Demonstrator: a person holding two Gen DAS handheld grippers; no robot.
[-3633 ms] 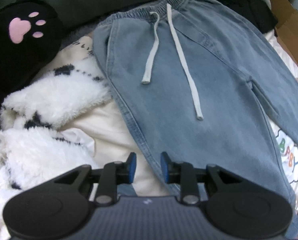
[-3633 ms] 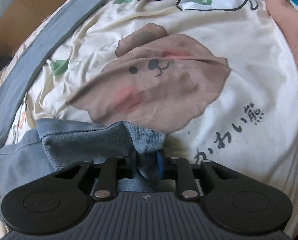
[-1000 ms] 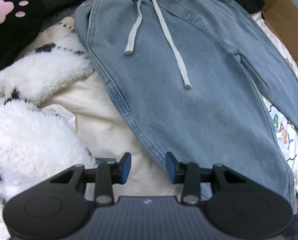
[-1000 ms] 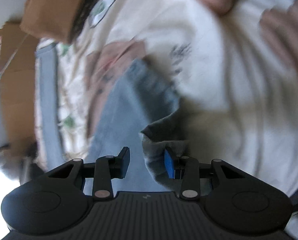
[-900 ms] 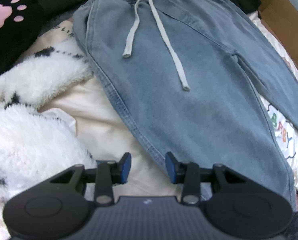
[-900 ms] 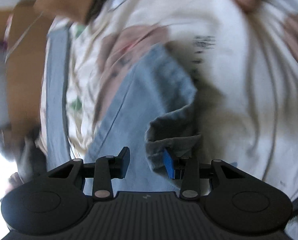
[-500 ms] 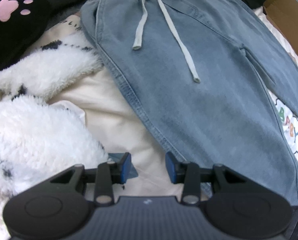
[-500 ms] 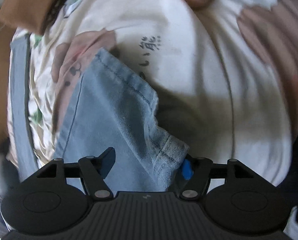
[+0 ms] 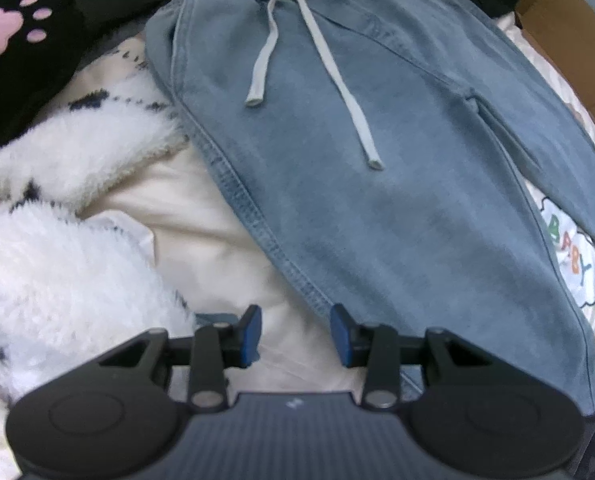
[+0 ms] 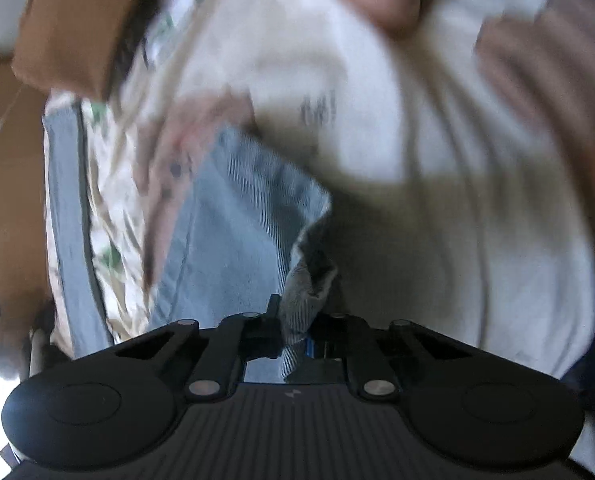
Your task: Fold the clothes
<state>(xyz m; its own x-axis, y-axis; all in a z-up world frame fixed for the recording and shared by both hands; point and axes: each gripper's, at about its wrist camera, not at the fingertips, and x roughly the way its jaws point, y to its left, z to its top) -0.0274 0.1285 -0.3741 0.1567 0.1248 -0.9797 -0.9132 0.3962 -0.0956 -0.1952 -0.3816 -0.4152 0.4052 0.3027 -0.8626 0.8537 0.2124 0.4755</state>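
Observation:
Light blue denim trousers (image 9: 369,184) with a white drawstring (image 9: 337,76) lie flat on the bed, waistband at the top of the left wrist view. My left gripper (image 9: 295,334) hovers over the cream sheet just left of the trousers' edge, open with nothing between its blue pads. In the blurred right wrist view the hem of a trouser leg (image 10: 237,232) runs down into my right gripper (image 10: 295,334). Its jaws are closing and pinch the denim hem.
A fluffy white blanket (image 9: 57,248) with black marks lies to the left, beside a black plush with a pink paw print (image 9: 9,32). Under the trousers is a cream printed sheet (image 10: 437,160). A cardboard box (image 9: 569,36) stands at the right, and a brown cushion (image 10: 77,32) is at the far edge.
The right gripper's jaws stood wide around the trouser hem half a second ago and have now come together on it, lifting slightly. The left gripper has stayed put and open.

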